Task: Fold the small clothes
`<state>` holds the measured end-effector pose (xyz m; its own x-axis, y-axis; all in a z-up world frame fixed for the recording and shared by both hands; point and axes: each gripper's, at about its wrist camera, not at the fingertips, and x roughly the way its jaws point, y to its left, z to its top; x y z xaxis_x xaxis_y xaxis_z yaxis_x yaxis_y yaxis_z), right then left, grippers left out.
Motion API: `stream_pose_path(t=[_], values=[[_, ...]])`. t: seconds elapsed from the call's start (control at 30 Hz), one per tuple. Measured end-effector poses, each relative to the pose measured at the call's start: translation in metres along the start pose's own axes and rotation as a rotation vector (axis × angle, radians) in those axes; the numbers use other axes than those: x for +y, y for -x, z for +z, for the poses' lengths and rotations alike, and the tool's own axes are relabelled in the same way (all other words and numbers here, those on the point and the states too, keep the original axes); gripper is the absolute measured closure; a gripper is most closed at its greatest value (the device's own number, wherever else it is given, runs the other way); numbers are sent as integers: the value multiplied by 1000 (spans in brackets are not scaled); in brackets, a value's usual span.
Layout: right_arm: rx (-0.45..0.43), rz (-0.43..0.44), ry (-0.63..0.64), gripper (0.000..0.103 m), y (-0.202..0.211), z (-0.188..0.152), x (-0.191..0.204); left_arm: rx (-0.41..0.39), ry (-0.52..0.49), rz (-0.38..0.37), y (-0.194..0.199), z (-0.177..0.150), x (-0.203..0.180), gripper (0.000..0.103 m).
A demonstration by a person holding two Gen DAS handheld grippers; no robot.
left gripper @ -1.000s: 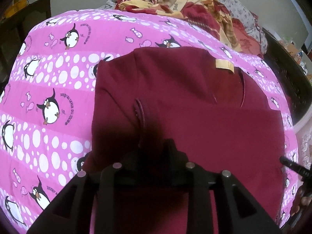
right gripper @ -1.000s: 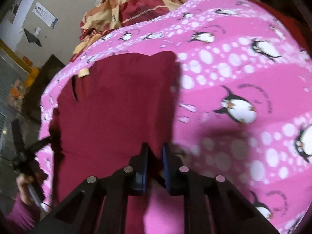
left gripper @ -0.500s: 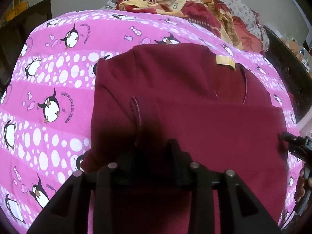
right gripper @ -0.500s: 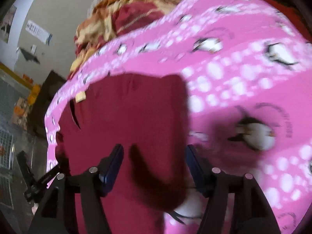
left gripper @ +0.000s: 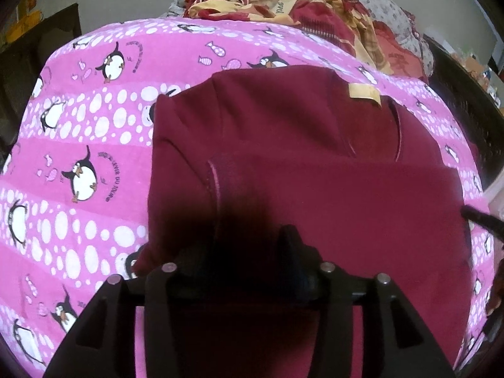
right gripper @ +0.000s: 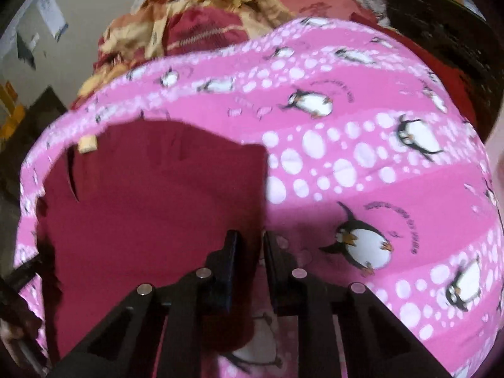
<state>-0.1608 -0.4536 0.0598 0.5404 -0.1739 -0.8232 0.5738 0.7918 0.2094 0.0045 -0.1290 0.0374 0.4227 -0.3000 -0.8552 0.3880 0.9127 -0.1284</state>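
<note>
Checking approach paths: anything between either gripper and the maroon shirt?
Nothing visible. The left gripper sits right over the maroon shirt, and the right gripper straddles its side edge. Only the pink penguin blanket lies beneath.

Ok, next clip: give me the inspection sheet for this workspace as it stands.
Surface: pink penguin-print blanket, fully covering the work area.
Job's things: maroon shirt lying partly folded, bottom part turned up over the chest; tan neck label showing.
Clutter: heap of red and yellow patterned fabrics beyond the blanket.
Grippers: left tool low over the shirt, fingertips lost in shadow; right tool nearly shut at the shirt's side edge, grip on cloth unclear.
Cables: nothing seen.
Surroundings: pale wall with papers; dark basket-like container at the blanket's side.
</note>
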Motion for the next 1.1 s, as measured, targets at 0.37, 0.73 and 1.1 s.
stream_pose_path(t=[0.37,0.73,1.1], values=[[70,60,127,60,3,-27,45,-32,11,45,11,-4,9,28],[79,1,163,57,8,-33,50,-2,-35,66,13,-10,7,26],[96,8,173,45,35,-49,46,-43,-8,62,67,-41,23,26]])
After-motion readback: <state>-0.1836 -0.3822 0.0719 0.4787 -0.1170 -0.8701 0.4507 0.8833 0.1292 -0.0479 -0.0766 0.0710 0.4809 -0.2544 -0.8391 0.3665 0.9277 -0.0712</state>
